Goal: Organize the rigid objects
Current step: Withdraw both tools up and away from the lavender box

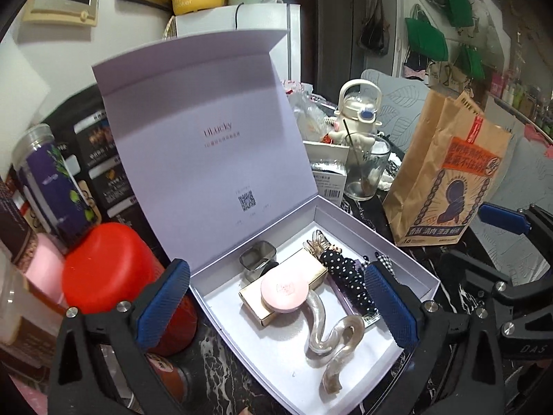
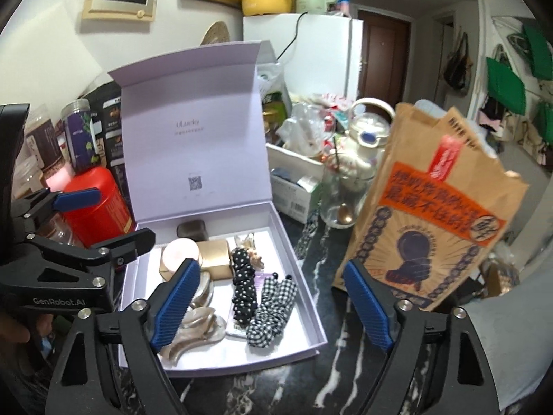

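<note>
A lavender box (image 1: 414, 263) stands on the dark marble table with its lid (image 1: 207, 131) upright. Inside lie a pink round compact (image 1: 283, 292) on a gold case (image 1: 312, 275), a grey case (image 1: 257, 254), a pearly wavy hair clip (image 1: 331, 339), a polka-dot scrunchie (image 1: 345, 273) and a gingham scrunchie (image 2: 276, 307). My left gripper (image 1: 276, 306) hangs open above the box's near left part, holding nothing. My right gripper (image 2: 273, 306) is open and empty above the box's (image 2: 300, 276) right wall. Each gripper shows at the edge of the other's view.
A brown paper bag (image 2: 425, 214) stands close to the right of the box. Behind it are a glass with a spoon (image 1: 366, 169) and a white bottle (image 1: 359, 110). A red tin (image 1: 107, 266) and a purple-labelled jar (image 1: 52, 180) crowd the box's left side.
</note>
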Demonstrator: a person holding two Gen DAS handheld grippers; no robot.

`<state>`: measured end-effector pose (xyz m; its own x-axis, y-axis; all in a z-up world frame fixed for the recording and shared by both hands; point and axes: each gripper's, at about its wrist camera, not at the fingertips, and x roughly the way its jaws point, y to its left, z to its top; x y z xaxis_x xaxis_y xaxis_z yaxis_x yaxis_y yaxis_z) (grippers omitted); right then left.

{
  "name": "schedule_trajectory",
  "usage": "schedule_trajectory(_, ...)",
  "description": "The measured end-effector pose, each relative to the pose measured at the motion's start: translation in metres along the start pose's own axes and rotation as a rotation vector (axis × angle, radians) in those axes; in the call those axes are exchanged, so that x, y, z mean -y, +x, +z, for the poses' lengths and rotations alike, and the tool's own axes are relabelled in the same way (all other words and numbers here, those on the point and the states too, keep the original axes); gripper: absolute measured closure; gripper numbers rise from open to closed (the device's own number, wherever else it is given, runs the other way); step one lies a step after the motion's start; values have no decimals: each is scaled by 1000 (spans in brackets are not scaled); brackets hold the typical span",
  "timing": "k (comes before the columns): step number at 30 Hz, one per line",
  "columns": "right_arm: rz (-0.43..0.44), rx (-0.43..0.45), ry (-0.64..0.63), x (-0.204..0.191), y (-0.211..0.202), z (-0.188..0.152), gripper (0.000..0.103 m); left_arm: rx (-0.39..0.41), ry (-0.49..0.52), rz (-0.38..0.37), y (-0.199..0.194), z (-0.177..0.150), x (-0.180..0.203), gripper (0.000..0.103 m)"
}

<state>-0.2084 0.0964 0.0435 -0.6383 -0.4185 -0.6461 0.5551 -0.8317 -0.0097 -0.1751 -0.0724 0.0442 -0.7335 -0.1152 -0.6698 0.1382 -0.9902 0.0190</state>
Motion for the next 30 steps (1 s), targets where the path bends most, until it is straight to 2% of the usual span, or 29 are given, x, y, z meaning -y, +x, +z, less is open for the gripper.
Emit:
schedule_trajectory(5,-30,37,2,2,-24,2,11,44,15,6,-26,3,5,0)
schedule_trajectory(13,-61,65,33,3,-62,-1,11,115,29,25,-74,1,14,0)
schedule_trajectory(30,-157,103,72,-12,-130,-41,10,129,30,11,-132,-37,20,0)
